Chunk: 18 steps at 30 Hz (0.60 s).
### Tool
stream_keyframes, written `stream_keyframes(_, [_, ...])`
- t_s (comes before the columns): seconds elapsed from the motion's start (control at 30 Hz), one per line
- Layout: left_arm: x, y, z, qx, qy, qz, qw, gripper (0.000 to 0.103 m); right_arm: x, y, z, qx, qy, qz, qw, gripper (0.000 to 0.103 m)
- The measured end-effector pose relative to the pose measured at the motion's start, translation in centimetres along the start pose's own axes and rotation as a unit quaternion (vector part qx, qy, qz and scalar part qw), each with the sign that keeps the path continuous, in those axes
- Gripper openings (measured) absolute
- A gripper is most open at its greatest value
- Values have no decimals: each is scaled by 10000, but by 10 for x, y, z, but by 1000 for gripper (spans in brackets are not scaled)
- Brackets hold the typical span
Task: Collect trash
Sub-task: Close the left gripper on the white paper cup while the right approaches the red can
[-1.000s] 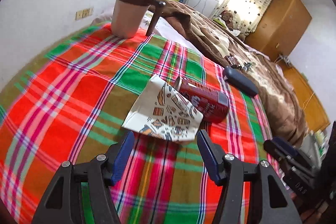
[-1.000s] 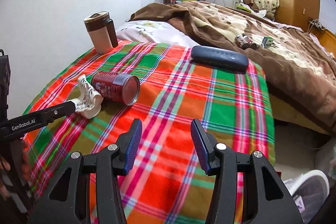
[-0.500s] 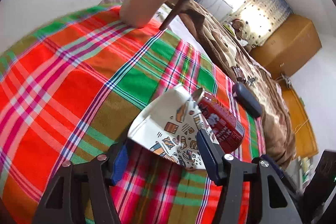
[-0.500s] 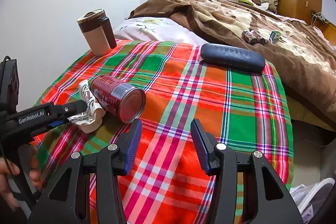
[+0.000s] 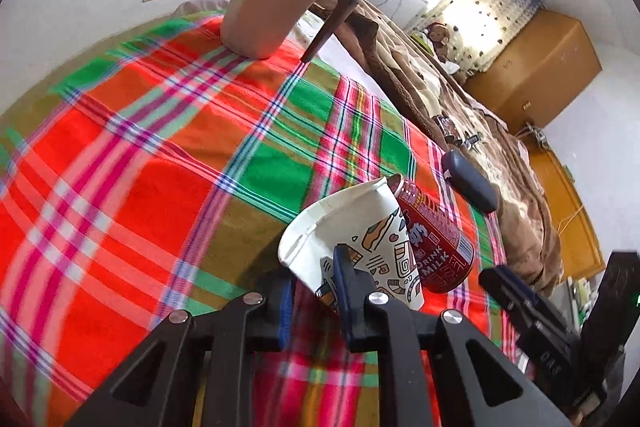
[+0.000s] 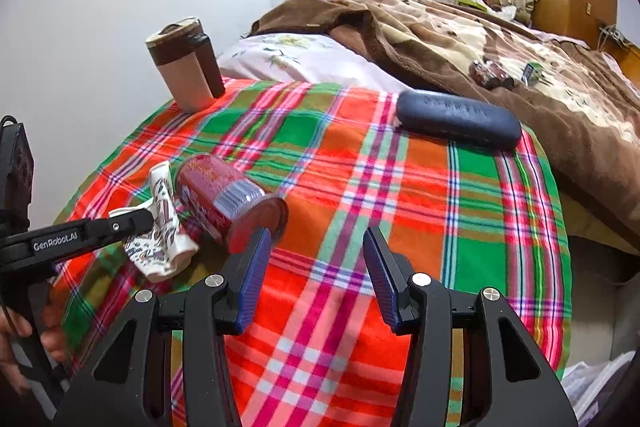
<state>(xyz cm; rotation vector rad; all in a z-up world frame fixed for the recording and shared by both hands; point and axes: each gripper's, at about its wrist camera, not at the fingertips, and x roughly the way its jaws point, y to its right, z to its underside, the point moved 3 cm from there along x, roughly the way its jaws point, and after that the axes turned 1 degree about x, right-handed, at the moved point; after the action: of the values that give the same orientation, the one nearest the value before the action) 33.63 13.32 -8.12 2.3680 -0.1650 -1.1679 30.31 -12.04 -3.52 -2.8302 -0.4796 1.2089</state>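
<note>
A flattened white paper cup (image 5: 352, 227) with a drawn pattern lies on the plaid cloth (image 5: 160, 187). My left gripper (image 5: 314, 275) is closing on its near end, and the pads press the cup flat. A dark red milk can (image 5: 432, 239) lies on its side, touching the cup on the right. In the right wrist view the cup (image 6: 160, 243) sits crumpled in the left gripper (image 6: 148, 217), with the can (image 6: 224, 195) beside it. My right gripper (image 6: 317, 233) hovers open over the cloth just right of the can, with nothing between its fingers.
A beige and brown travel mug (image 6: 184, 67) stands at the far corner of the cloth. A dark blue glasses case (image 6: 456, 119) lies near the far right edge. Beyond it is a brown blanket (image 6: 480, 39) with small items (image 6: 492, 73). A hand (image 6: 16, 331) holds the left gripper's handle.
My left gripper moved forward around the paper cup and shut on it, tilting the cup's far end up. My right gripper drew closer to the can, jaws unchanged.
</note>
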Motion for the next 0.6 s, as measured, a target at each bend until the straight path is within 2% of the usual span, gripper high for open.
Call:
stream_keyframes(0.23, [-15, -17, -4, 346, -213, -163, 9990, 18, 5, -20, -12, -214, 252, -347, 9989, 50])
stream_keyframes(0.37, [-16, -22, -5, 520, -358, -207, 9978, 19, 10, -27, -21, -360, 302, -531, 9975, 58])
stream_keyframes(0.5, [-14, -27, -8, 437, -371, -187, 9982, 20, 26, -29, -25, -410, -29, -818, 9958, 59])
stream_keyframes(0.6, [-11, -27, -10, 418, -361, -218, 9982, 21, 34, -29, -24, -445, -146, -788, 9958, 60])
